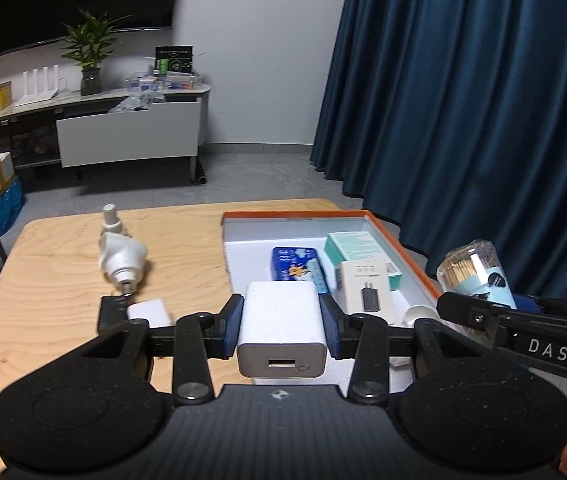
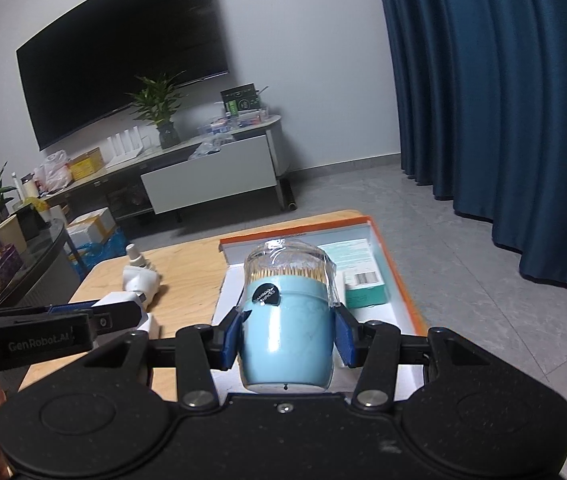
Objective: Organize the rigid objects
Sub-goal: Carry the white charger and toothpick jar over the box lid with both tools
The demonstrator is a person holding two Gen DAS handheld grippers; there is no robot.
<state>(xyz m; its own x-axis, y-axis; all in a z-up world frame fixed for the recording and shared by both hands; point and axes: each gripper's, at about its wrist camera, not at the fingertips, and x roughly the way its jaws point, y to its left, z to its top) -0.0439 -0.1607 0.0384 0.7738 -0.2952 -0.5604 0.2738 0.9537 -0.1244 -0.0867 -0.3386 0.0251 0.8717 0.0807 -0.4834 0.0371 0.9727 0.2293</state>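
My left gripper [image 1: 282, 326] is shut on a white USB charger block [image 1: 282, 330], held above the near edge of the orange-rimmed white box [image 1: 395, 236]. My right gripper [image 2: 286, 332] is shut on a light-blue toothpick jar [image 2: 286, 320] with a clear lid, held above the same box [image 2: 393, 264]; the jar also shows in the left wrist view [image 1: 477, 276]. In the box lie a blue tin [image 1: 297, 266], a teal carton [image 1: 353, 246], a white adapter box [image 1: 365, 288] and a white cup [image 1: 421, 316].
On the wooden table [image 1: 63, 280] left of the box lie a white camera-like device [image 1: 121, 260], a small spray bottle [image 1: 110, 216], a black item [image 1: 110, 312] and a white block [image 1: 149, 314]. A blue curtain [image 1: 483, 100] hangs at right. A TV cabinet [image 1: 123, 128] stands behind.
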